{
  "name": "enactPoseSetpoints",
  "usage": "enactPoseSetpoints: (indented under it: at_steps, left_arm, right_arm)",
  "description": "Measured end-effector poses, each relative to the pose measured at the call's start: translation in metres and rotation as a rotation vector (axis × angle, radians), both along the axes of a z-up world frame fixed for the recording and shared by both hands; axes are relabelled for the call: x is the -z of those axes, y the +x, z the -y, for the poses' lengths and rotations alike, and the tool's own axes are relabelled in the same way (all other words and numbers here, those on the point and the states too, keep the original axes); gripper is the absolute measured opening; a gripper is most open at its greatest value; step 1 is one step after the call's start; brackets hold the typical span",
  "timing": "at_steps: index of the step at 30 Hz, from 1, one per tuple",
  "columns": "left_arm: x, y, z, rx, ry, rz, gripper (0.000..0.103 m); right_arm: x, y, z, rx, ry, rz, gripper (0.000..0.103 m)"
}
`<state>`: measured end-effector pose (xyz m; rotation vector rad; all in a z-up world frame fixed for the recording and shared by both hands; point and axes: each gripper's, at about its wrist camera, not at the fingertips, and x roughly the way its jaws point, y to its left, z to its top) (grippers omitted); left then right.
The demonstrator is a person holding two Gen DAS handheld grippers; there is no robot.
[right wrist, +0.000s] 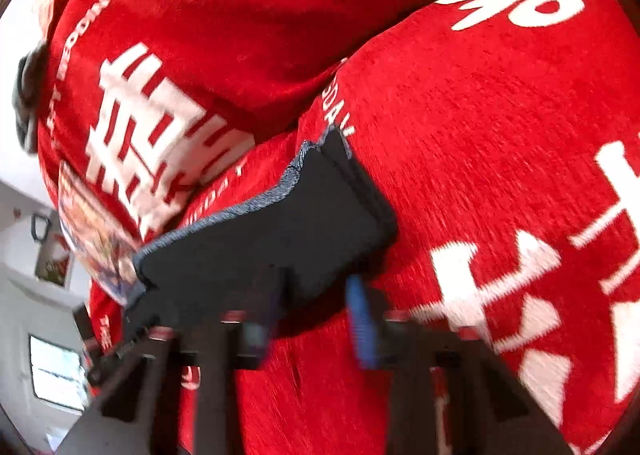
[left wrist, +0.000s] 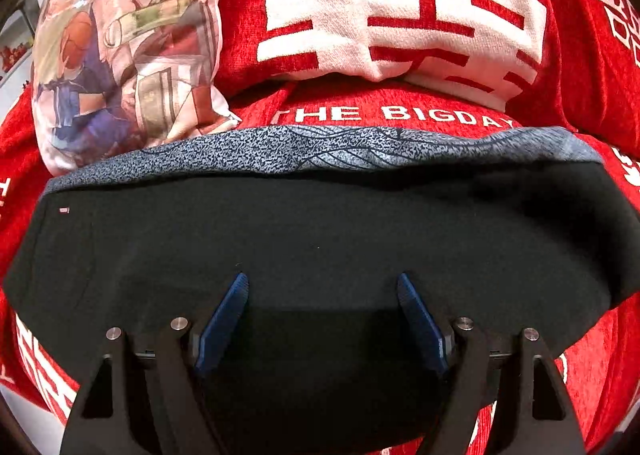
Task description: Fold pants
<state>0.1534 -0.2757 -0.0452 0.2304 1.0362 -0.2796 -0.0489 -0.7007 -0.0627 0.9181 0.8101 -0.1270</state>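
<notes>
Far left, a printed cushion (left wrist: 120, 51) leans against a red pillow (left wrist: 400, 7) with white characters; just before them the pants (left wrist: 320, 223) lie folded into a flat dark slab on the red bedspread (left wrist: 592, 355), a grey speckled waistband (left wrist: 320, 149) along the far edge. Left gripper (left wrist: 323, 283) hangs over the pants' near edge, blue pads (left wrist: 224, 323) well apart, nothing pinched. Right gripper (right wrist: 316, 295), blurred, sits at the pants' near corner with a gap showing between its fingers, gripping nothing.
</notes>
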Motion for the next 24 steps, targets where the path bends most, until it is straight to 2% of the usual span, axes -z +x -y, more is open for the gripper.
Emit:
enactPoseSetpoints:
  at_steps: [2, 4, 6, 7, 9, 10, 12, 14, 16, 19, 22, 24]
  left_arm:
    - [0.0, 0.0, 0.001, 0.003, 0.006, 0.004, 0.078]
    - [-0.001, 0.002, -0.001, 0.005, 0.002, -0.001, 0.078]
    - [-0.002, 0.003, -0.002, 0.002, 0.001, -0.009, 0.078]
    - [-0.004, 0.003, -0.002, 0.002, 0.009, -0.019, 0.078]
    - [-0.012, 0.007, -0.003, 0.009, 0.023, -0.018, 0.078]
    - [-0.019, 0.008, -0.005, 0.013, 0.017, 0.0, 0.078]
    - [-0.032, 0.015, -0.011, 0.017, 0.008, 0.033, 0.078]
    - [-0.037, 0.032, -0.012, 0.008, 0.021, 0.042, 0.078]
    - [-0.035, 0.046, -0.007, -0.005, 0.038, 0.033, 0.078]
    - [-0.02, 0.062, 0.015, -0.001, 0.039, 0.007, 0.078]
    - [-0.003, 0.07, 0.032, -0.023, 0.085, 0.001, 0.078]
    - [0.005, 0.075, 0.032, -0.05, 0.066, -0.007, 0.081]
  right_arm:
    - [-0.009, 0.006, 0.0, 0.035, -0.026, 0.005, 0.01]
    - [-0.025, 0.008, 0.001, 0.057, -0.046, 0.06, 0.01]
    - [-0.028, 0.015, 0.002, 0.059, -0.054, 0.011, 0.01]
    - [-0.02, 0.019, 0.002, 0.054, -0.055, -0.061, 0.012]
    - [-0.006, 0.018, -0.001, 0.037, -0.068, -0.172, 0.022]
    - [-0.004, 0.011, -0.003, 0.052, -0.087, -0.194, 0.029]
    - [-0.01, -0.01, -0.007, 0.12, -0.134, -0.174, 0.037]
    - [-0.029, -0.022, -0.018, 0.156, -0.209, -0.106, 0.037]
    - [-0.045, -0.009, -0.034, 0.08, -0.225, -0.023, 0.037]
    - [-0.047, 0.043, -0.077, -0.12, -0.209, 0.023, 0.037]
    - [-0.026, 0.102, -0.124, -0.258, -0.218, -0.001, 0.037]
    - [-0.009, 0.133, -0.142, -0.294, -0.25, -0.043, 0.036]
